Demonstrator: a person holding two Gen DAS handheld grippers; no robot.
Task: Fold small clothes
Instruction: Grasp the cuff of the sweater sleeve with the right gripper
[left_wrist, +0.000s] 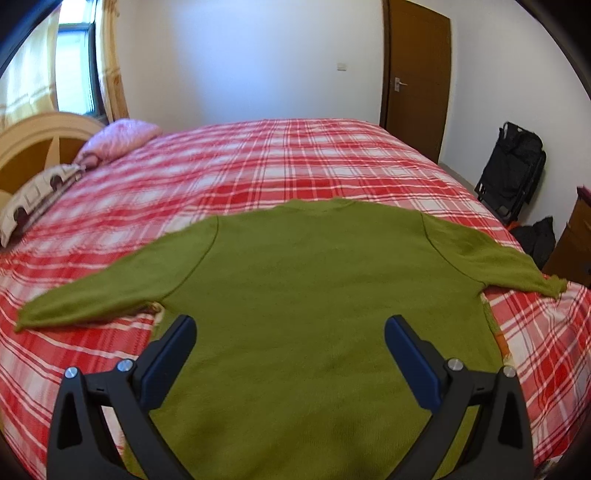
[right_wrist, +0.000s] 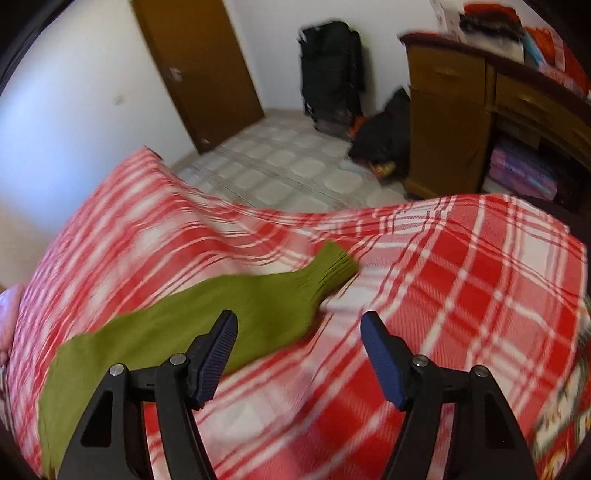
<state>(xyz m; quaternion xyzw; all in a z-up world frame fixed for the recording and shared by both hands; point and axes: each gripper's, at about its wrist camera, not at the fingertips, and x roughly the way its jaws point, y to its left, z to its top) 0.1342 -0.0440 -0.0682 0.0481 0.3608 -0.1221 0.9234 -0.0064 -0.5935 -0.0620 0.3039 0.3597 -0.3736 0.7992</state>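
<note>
An olive-green sweater (left_wrist: 314, 280) lies flat on a bed with a red and white plaid cover (left_wrist: 258, 166), both sleeves spread out to the sides. My left gripper (left_wrist: 290, 325) hovers over the sweater's body, open, with nothing between its blue pads. In the right wrist view, one green sleeve (right_wrist: 221, 317) runs across the cover and ends in a ribbed cuff (right_wrist: 338, 264). My right gripper (right_wrist: 299, 321) stands open just above that sleeve; its left finger overlaps the cloth in the picture, and nothing is pinched.
Pillows (left_wrist: 118, 140) and a headboard (left_wrist: 40, 136) are at the bed's far left. Beyond the bed's right edge are a tiled floor (right_wrist: 280, 166), a wooden dresser (right_wrist: 461, 122), black bags (right_wrist: 332, 70) and a brown door (left_wrist: 417, 77).
</note>
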